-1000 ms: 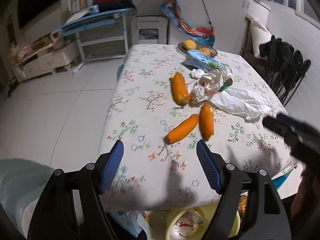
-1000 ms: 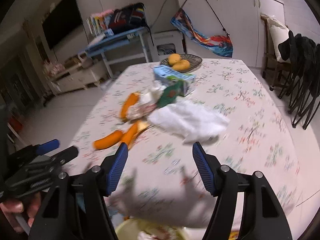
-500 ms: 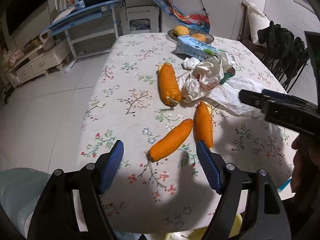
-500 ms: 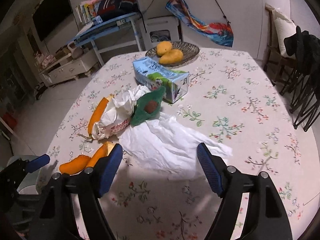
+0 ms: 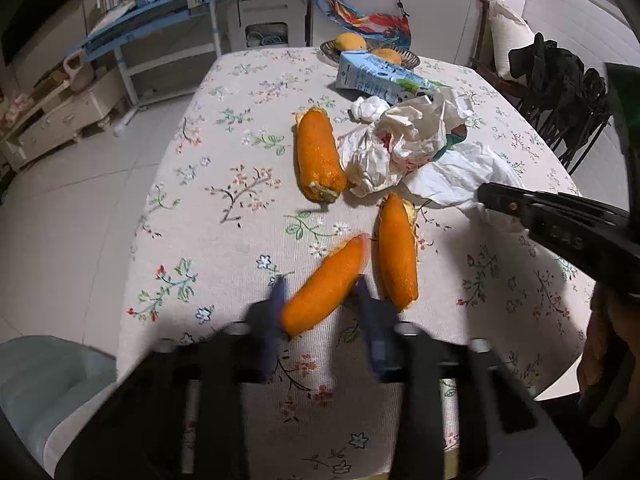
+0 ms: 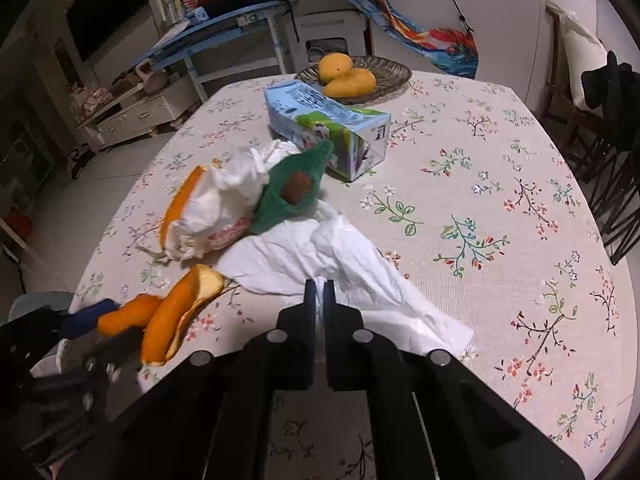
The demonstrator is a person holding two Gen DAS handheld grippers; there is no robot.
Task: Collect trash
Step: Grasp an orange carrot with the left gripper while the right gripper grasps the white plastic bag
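My left gripper (image 5: 319,300) is shut on the nearest orange peel (image 5: 324,286), which lies on the flowered tablecloth (image 5: 224,240). A second peel (image 5: 397,254) lies just right of it and a third (image 5: 318,156) farther back. My right gripper (image 6: 319,292) is shut on the edge of a flat white tissue (image 6: 340,264), which also shows in the left wrist view (image 5: 460,178). Behind it lie crumpled white paper (image 6: 224,208), a green wrapper (image 6: 294,190) and a blue carton (image 6: 328,128) on its side.
A dish with two mangoes (image 6: 348,76) stands at the table's far end. Dark folding chairs (image 5: 560,92) stand to the right. A pale seat (image 5: 44,384) is at the near left corner. A blue desk (image 5: 160,12) and white drawers (image 5: 60,116) stand beyond on the tiled floor.
Both grippers moved forward over the table and closed from wide open. The left closed on the near orange peel; the right closed on the white tissue.
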